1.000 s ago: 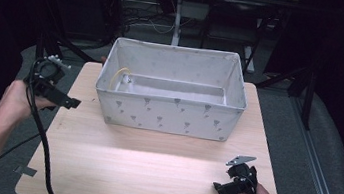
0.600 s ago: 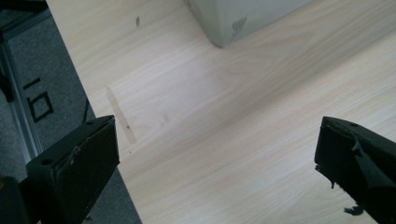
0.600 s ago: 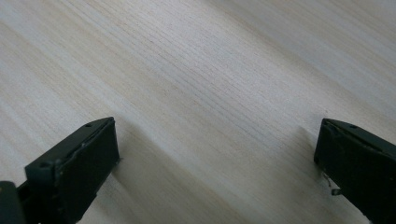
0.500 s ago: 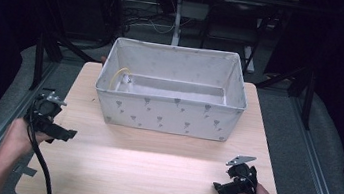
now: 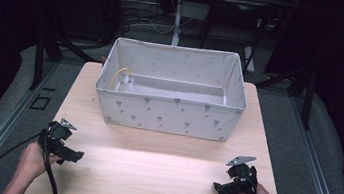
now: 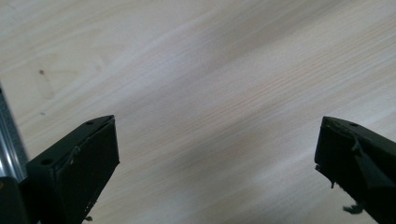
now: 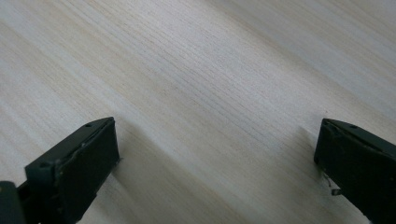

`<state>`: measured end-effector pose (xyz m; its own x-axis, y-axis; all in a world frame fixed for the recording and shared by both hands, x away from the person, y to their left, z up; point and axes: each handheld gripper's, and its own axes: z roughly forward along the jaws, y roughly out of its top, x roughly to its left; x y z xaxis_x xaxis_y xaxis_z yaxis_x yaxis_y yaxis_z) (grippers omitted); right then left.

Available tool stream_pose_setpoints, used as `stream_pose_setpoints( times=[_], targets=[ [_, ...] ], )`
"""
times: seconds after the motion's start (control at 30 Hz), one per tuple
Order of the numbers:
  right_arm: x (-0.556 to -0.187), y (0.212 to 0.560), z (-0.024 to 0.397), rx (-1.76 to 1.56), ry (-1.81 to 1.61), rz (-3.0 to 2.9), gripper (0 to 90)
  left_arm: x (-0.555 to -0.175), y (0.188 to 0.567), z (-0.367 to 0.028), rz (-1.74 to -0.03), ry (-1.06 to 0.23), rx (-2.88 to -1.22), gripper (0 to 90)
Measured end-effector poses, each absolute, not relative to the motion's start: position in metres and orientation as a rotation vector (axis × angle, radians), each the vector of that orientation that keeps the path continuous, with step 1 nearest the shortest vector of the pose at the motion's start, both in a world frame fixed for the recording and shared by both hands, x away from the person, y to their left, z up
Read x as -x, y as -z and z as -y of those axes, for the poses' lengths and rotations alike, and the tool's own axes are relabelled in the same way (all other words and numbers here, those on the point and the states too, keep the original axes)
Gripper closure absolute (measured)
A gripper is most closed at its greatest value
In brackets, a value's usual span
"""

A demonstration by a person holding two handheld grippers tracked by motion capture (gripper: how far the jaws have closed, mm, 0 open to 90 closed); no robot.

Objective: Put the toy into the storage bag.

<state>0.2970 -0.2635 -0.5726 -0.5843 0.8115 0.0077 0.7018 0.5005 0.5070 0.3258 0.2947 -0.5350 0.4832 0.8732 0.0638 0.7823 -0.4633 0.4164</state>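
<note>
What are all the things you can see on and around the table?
Fabric box: one, light grey with small grey marks, open top, at the far middle of the table.
Yellowish cord: one, inside the box at its left end.
Table: one, pale wood, in the middle.
Metal frame legs: several, black, on the floor beside and behind the table.
Left gripper: one, black, jaws wide apart and empty, at the near left of the table, held in a hand.
Right gripper: one, black, jaws wide apart and empty, at the near right.
</note>
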Motion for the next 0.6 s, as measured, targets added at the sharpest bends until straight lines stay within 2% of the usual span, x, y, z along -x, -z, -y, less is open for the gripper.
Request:
stream_pose_setpoints(
  times=[0.27, 0.6],
  targets=[
    [-0.297, 0.572, 0.264, -1.293, -0.688, -2.513, 0.0, -0.32, 0.568, -0.292, -1.427, -0.351, -2.369, 0.0],
    [-0.297, 0.573, 0.264, -1.284, -0.695, -2.511, 0.0, -0.317, 0.574, -0.3, -1.358, -0.352, -2.293, 0.0]
  ],
)
